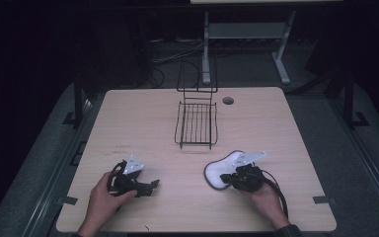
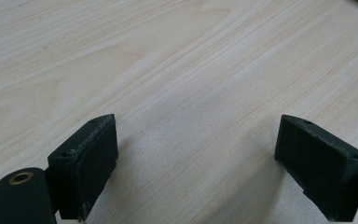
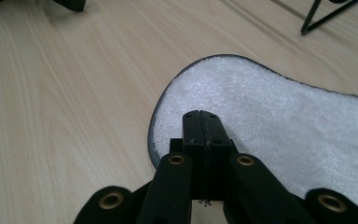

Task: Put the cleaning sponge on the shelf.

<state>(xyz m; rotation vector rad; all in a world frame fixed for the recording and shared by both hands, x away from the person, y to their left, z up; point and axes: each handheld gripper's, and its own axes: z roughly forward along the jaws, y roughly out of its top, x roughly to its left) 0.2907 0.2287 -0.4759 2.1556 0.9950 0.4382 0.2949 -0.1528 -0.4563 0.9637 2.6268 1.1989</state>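
Note:
A white fuzzy pad with a dark rim, shaped like a shoe insole [image 1: 225,164], lies flat on the wooden table [image 1: 138,118] at the front right. My right gripper [image 1: 226,178] rests at its near edge. In the right gripper view its jaws are pressed together over the pad [image 3: 279,102], with nothing seen between them [image 3: 201,119]. My left gripper [image 1: 151,186] is held at the front left. It stands open above bare wood [image 2: 198,149], its pads [image 2: 91,158] wide apart.
A black wire rack [image 1: 196,123] with a tall back stands at the table's middle; one of its feet [image 3: 326,14] shows beyond the pad. A round cable hole [image 1: 228,100] sits behind it. White desk legs [image 1: 206,44] stand past the far edge.

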